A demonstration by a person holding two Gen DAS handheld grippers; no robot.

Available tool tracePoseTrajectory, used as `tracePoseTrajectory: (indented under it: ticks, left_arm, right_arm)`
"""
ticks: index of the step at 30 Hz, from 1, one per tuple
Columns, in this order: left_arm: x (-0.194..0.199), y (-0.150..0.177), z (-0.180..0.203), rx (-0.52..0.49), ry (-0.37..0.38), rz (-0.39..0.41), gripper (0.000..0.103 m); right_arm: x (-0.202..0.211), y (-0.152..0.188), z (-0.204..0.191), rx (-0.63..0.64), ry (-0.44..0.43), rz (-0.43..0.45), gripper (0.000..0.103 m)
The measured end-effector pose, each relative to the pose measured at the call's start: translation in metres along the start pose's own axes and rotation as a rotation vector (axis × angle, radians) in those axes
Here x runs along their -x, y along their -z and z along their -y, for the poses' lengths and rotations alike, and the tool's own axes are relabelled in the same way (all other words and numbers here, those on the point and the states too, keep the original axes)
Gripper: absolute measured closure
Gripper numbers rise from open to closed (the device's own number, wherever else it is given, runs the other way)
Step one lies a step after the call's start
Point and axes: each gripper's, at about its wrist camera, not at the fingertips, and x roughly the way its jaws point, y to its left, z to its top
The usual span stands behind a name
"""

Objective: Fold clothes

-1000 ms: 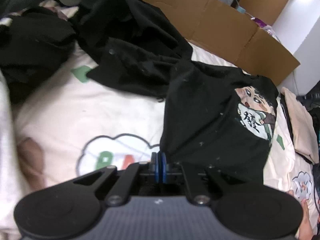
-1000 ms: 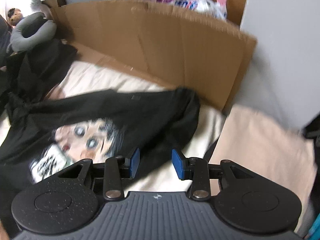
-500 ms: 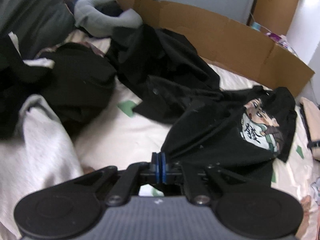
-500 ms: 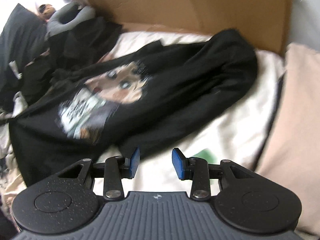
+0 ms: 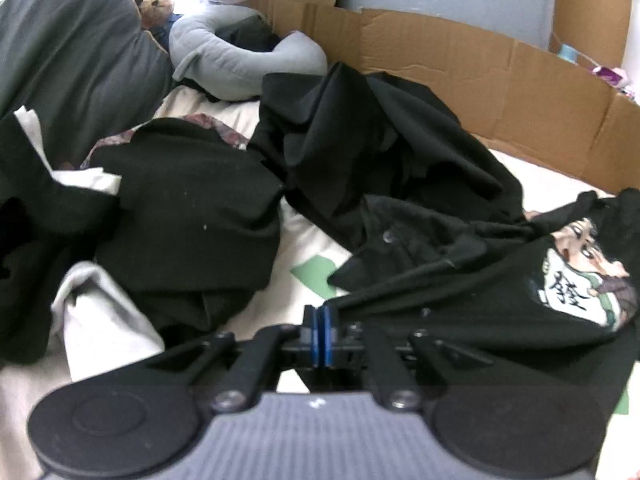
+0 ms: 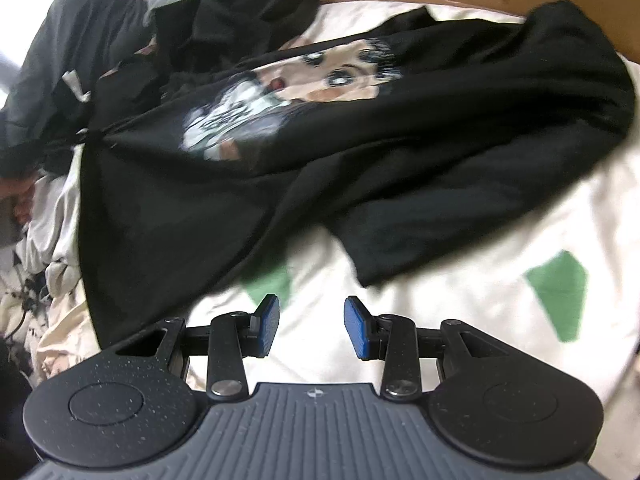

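- Left gripper [image 5: 319,334]: its two blue pads are pressed together, clenched on an edge of the one black printed T-shirt [image 5: 472,300], which stretches from the pads toward 3 o'clock.
- Right gripper [image 6: 311,326]: the two blue pads stand apart, released, over the cream bedsheet [image 6: 460,300], with nothing between them.
- The T-shirt lies crumpled at 12 o'clock from the right gripper; one cartoon print [image 6: 280,92] faces up.
- Two green patches [image 6: 558,292] show on the sheet in the right wrist view.
- Beyond the left gripper, at 10 to 12 o'clock, a heap of black garments [image 5: 360,152]; I cannot count them.
- Farther: one grey neck pillow [image 5: 240,60], one teddy bear [image 5: 154,2], and cardboard [image 5: 500,76] at 1 o'clock.
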Motion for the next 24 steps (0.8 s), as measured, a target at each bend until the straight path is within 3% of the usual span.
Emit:
tracePoseTrajectory:
  ticks: [9, 21, 22, 23, 24]
  left_arm:
    - [-0.033, -0.015, 0.003, -0.031, -0.037, 0.000, 0.100]
    - [-0.060, -0.038, 0.001, -0.068, -0.079, 0.004, 0.100]
    - [-0.062, -0.040, 0.002, -0.069, -0.081, 0.002, 0.101]
    - [-0.063, -0.041, 0.002, -0.071, -0.084, 0.000, 0.101]
    - [-0.065, -0.041, 0.002, -0.072, -0.088, 0.000, 0.101]
  right_arm:
    - [-0.035, -0.006, -0.026, 0.048, -0.052, -0.019, 0.060]
    - [-0.083, -0.016, -0.033, -0.103, -0.128, -0.025, 0.062]
    - [-0.084, -0.016, -0.034, -0.099, -0.130, -0.024, 0.068]
    - [-0.086, -0.017, -0.036, -0.084, -0.129, -0.030, 0.096]
    - [-0.088, -0.018, -0.036, -0.071, -0.133, -0.047, 0.103]
